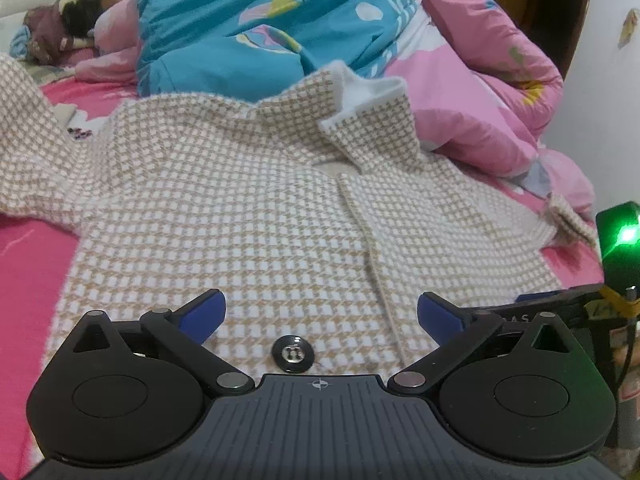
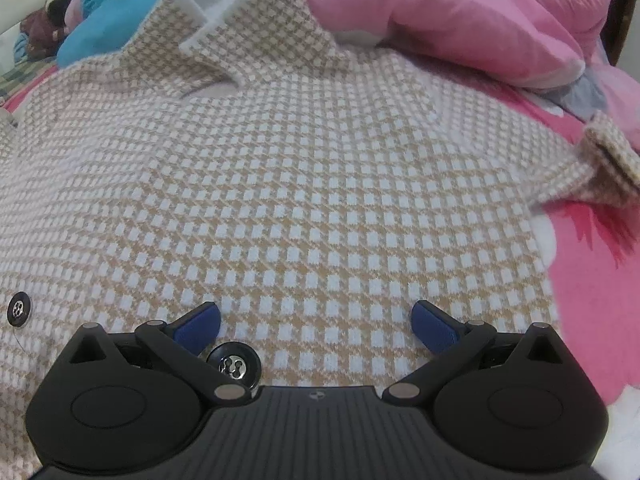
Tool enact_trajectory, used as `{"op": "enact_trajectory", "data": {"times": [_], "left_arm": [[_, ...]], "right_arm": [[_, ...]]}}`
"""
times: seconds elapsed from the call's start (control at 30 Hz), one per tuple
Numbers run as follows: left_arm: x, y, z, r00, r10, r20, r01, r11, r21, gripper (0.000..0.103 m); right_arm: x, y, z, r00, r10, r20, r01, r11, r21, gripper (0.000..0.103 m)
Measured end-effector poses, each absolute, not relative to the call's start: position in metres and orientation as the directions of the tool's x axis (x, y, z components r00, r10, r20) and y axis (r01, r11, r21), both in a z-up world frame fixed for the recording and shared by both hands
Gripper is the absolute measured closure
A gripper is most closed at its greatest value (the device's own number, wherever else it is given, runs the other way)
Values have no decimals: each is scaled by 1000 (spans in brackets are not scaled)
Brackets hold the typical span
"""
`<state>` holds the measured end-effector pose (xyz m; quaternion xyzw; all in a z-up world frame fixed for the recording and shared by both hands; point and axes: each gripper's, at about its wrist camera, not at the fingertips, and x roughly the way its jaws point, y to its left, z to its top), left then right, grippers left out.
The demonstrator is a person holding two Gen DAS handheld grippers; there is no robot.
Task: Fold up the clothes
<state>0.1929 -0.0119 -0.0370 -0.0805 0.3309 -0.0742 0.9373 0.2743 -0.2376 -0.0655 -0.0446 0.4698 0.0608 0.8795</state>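
The left tongs (image 1: pixel 321 316) stand wide open over the coat (image 1: pixel 240 208), their blue pads spread to either side with only checked cloth showing in the gap and nothing pinched. The coat, a tan-and-white houndstooth knit, lies spread front-up on a pink sheet (image 1: pixel 28 264); ahead of these tongs it runs up to a collar (image 1: pixel 372 120) whose white lining is turned out, and its front edge crosses just right of the gap. A dark button (image 1: pixel 291 353) sits directly between the left tongs' pads, close to the body of the tool. Beyond the collar are a blue quilt (image 1: pixel 248 12) and a pink quilt (image 1: pixel 480 92). At the far right edge of the left wrist view a black device with a green light (image 1: pixel 624 236) shows. The right tongs (image 2: pixel 316 322) are likewise fully spread above the coat, holding nothing, with plain cloth between the pads. A second button (image 2: pixel 234 365) lies just beside their left pad, partly under the linkage, and a third button (image 2: pixel 19 308) sits well off to their left. Ahead of the right tongs the collar stands up against the quilts, and a folded cuff (image 2: pixel 612 156) lies far to their right on the sheet.
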Motion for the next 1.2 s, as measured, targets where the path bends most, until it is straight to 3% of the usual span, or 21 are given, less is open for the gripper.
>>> {"op": "enact_trajectory", "data": {"times": [0.43, 0.63, 0.8, 0.93, 1.07, 1.13, 1.2], "left_arm": [[196, -37, -34, 768, -186, -612, 107, 981, -164, 0], [203, -68, -35, 770, -237, -592, 186, 972, -146, 0], [216, -92, -43, 737, -316, -598, 260, 949, -180, 0], [221, -108, -51, 734, -381, -563, 332, 923, -193, 2], [225, -116, -67, 720, -396, -570, 355, 916, -188, 5], [229, -115, -74, 712, -395, -580, 349, 916, -196, 5], [231, -114, -80, 704, -398, -588, 344, 916, -208, 5]], "right_arm": [[272, -245, -54, 566, 49, -823, -156, 986, -49, 0], [250, -304, -6, 722, 15, -692, -89, 994, -71, 0], [265, -393, 36, 798, -93, -596, 99, 995, -22, 2], [298, -449, 49, 806, -145, -574, 191, 981, 19, 15], [337, -466, 43, 802, -158, -576, 175, 984, -26, 29], [352, -462, 33, 793, -165, -586, 149, 986, -76, 42], [365, -456, 22, 785, -169, -597, 114, 985, -128, 45]]}}
